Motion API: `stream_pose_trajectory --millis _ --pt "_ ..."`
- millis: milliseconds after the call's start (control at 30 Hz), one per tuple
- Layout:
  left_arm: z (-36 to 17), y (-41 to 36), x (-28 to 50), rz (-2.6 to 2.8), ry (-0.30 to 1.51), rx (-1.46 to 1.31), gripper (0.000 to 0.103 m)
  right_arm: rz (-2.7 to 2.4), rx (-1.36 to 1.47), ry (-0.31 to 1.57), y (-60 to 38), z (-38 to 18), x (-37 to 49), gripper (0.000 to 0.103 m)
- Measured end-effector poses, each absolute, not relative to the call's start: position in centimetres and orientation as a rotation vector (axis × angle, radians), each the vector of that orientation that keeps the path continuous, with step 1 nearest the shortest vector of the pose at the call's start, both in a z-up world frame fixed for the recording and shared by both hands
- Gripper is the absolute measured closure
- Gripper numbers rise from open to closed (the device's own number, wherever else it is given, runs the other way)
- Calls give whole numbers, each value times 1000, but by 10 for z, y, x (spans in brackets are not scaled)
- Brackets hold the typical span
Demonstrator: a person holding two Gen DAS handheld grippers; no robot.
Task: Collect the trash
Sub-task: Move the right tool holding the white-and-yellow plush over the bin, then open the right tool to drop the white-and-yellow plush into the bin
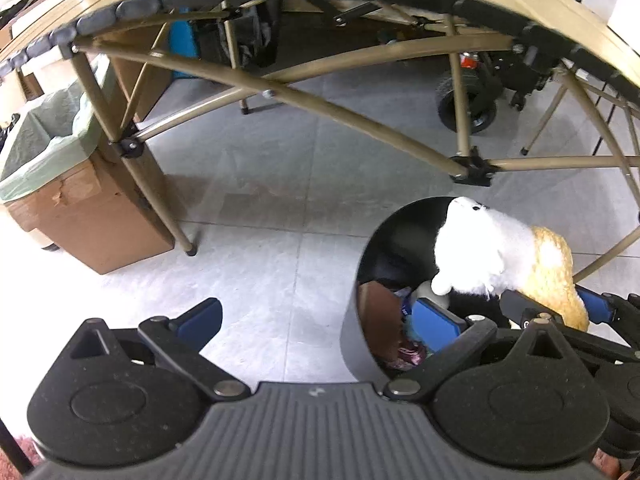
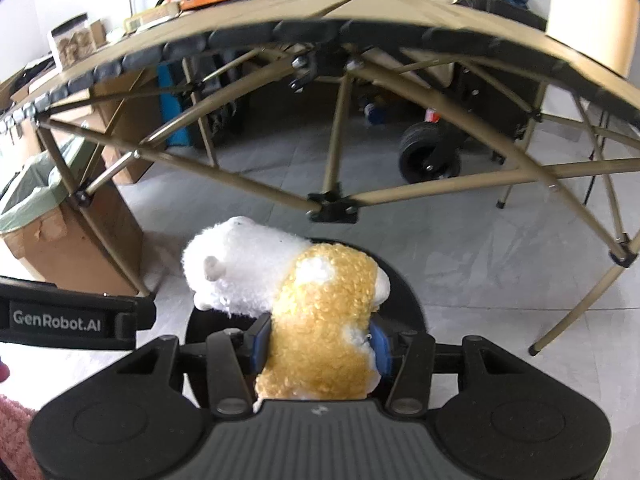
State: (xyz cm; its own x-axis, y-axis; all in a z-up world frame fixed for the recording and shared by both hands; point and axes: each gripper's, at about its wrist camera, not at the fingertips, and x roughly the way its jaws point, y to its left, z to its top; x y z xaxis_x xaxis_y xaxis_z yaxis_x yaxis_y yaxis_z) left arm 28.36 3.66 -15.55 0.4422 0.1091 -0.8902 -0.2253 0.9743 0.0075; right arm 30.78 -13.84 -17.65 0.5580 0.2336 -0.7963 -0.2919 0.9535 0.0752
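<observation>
My right gripper (image 2: 320,346) points steeply down, jaws clamped on the plush toy (image 2: 312,320); blue pads press both flanks of its tan-and-white body, white head sticking out ahead and to the left. The toy hangs over the mouth of the black bin (image 2: 404,300), not in it yet. From the left wrist view, the same toy (image 1: 492,256) sits above the bin's right rim (image 1: 360,280), and the right gripper (image 1: 560,312) comes in from the right edge, its pads on the toy.

My left gripper (image 1: 324,320) also tilts steeply down, jaws spread wide with nothing between them: one blue pad over bare floor, the other over the bin opening. Its strap shows at the left edge of the right wrist view.

Inside the bin: brown paper (image 1: 378,316), some crumpled wrappers, hard to tell apart.

Grey tiled floor (image 1: 280,184) beyond. Further on, the folding worktop (image 2: 360,0) on tan crossed legs spans both views. A cardboard box (image 1: 92,216) lined with a green bag stands at its left leg. A black wheel (image 2: 430,156) sits behind the worktop's frame, clutter on top.
</observation>
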Motion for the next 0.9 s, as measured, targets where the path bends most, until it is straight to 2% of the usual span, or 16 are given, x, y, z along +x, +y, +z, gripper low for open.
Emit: stream_pose_trajectory --millis 900 --pt "-184 73 278 299 1166 -83 0 264 -111 1130 -106 -233 335 55"
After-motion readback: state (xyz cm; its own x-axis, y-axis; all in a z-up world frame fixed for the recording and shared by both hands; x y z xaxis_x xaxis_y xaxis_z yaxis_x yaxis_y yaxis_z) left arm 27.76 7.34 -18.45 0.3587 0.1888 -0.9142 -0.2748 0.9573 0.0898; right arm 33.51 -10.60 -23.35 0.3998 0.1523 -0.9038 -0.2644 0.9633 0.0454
